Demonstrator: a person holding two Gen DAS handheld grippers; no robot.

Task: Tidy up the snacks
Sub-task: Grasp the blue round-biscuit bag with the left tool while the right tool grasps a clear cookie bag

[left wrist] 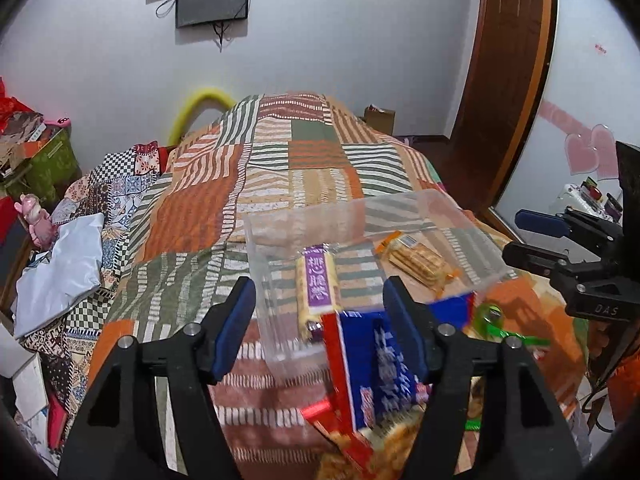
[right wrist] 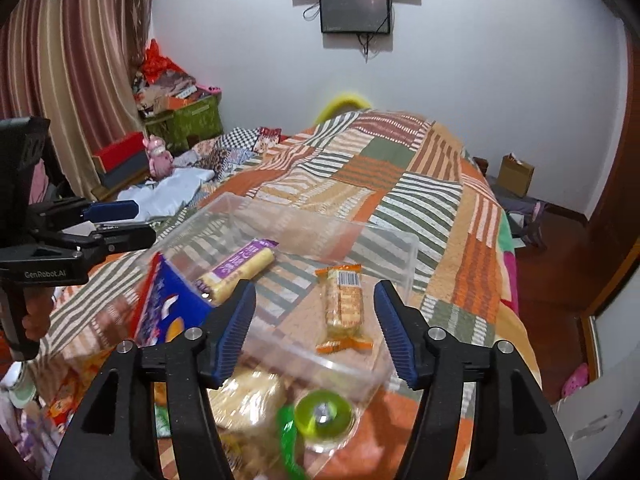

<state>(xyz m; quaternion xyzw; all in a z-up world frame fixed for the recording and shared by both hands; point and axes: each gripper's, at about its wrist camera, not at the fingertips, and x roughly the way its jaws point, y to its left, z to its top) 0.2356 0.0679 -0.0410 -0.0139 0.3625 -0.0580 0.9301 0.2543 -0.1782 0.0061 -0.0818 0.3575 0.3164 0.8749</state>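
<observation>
A clear plastic box (left wrist: 472,220) (right wrist: 400,240) lies on the patchwork bedspread. Inside it lie a cream wafer pack with a purple label (left wrist: 318,280) (right wrist: 240,268) and an orange-ended cracker pack (left wrist: 418,260) (right wrist: 344,304). A blue and red snack bag (left wrist: 364,364) (right wrist: 168,304) stands tilted at the box's near edge, blurred. My left gripper (left wrist: 320,320) is open, its jaws on either side of the bag's top and apart from it. My right gripper (right wrist: 316,324) is open and empty above the box's near wall.
Loose snacks lie in front of the box: a green round pack (right wrist: 324,412) (left wrist: 490,316), pale cracker bags (right wrist: 248,400). The bedspread (left wrist: 280,160) stretches ahead. Clutter and a green crate (right wrist: 192,120) stand at the left; a door (left wrist: 508,80) is at the right.
</observation>
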